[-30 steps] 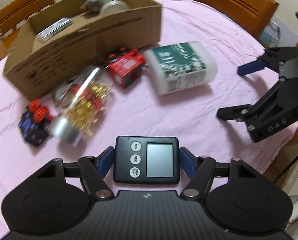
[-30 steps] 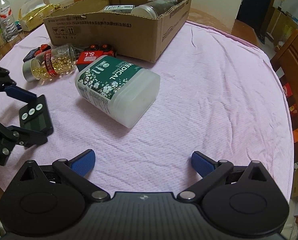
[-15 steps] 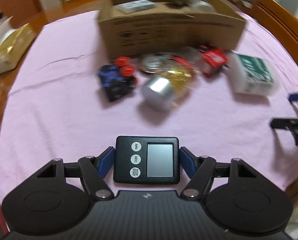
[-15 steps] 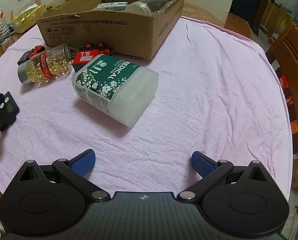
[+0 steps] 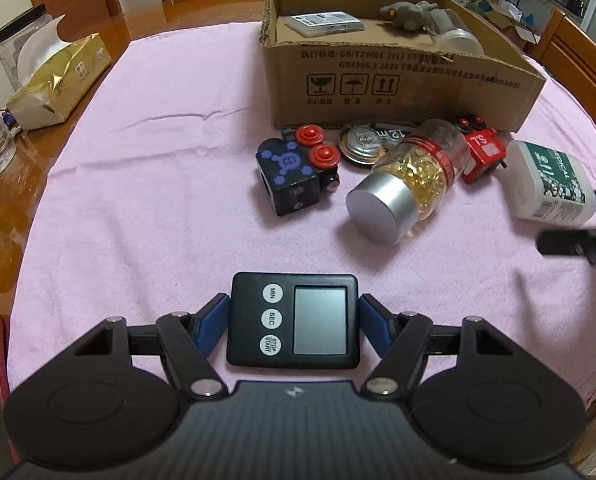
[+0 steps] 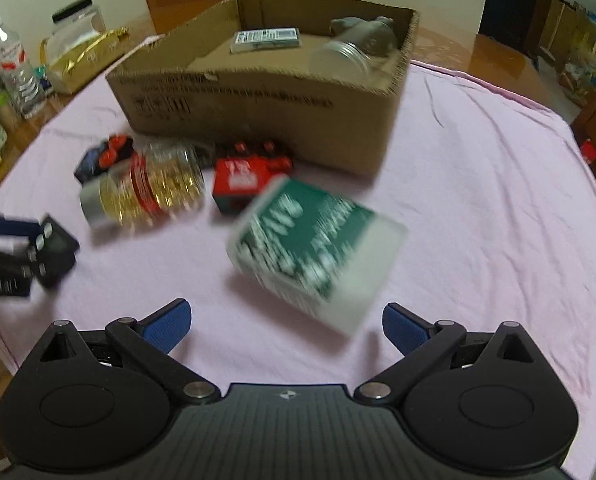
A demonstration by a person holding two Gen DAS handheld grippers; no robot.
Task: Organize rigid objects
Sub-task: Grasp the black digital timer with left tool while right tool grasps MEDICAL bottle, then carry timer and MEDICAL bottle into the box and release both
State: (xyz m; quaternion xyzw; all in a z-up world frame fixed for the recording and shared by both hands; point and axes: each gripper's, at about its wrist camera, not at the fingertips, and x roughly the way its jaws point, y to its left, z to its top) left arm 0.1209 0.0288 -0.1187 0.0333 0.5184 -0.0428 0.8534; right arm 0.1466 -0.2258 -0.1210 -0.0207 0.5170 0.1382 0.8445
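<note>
My left gripper [image 5: 293, 320] is shut on a black digital timer [image 5: 293, 320], its blue pads pressing both sides above the pink cloth. It also shows at the left edge of the right wrist view, where the left gripper [image 6: 17, 256] carries the timer [image 6: 55, 246]. My right gripper [image 6: 285, 320] stands open, with the white green-labelled bottle [image 6: 314, 248] lying just ahead of its fingertips, not between them. The cardboard box [image 5: 398, 88] stands at the back. In front of it lie a capsule bottle [image 5: 410, 176], a black cube [image 5: 289, 168], a red cube [image 5: 482, 148] and a round tape measure [image 5: 360, 146].
Inside the box [image 6: 257, 108] lie a flat packet [image 5: 326, 22], a grey toy [image 5: 410, 14] and a clear jar [image 5: 456, 38]. A gold bag [image 5: 57, 80] and a water bottle [image 6: 15, 68] stand on bare wood at the left. Wooden chairs ring the table.
The left view has swung from the white bottle round to face the box, with the timer still gripped. The right gripper has moved closer to the white bottle, which now looks blurred.
</note>
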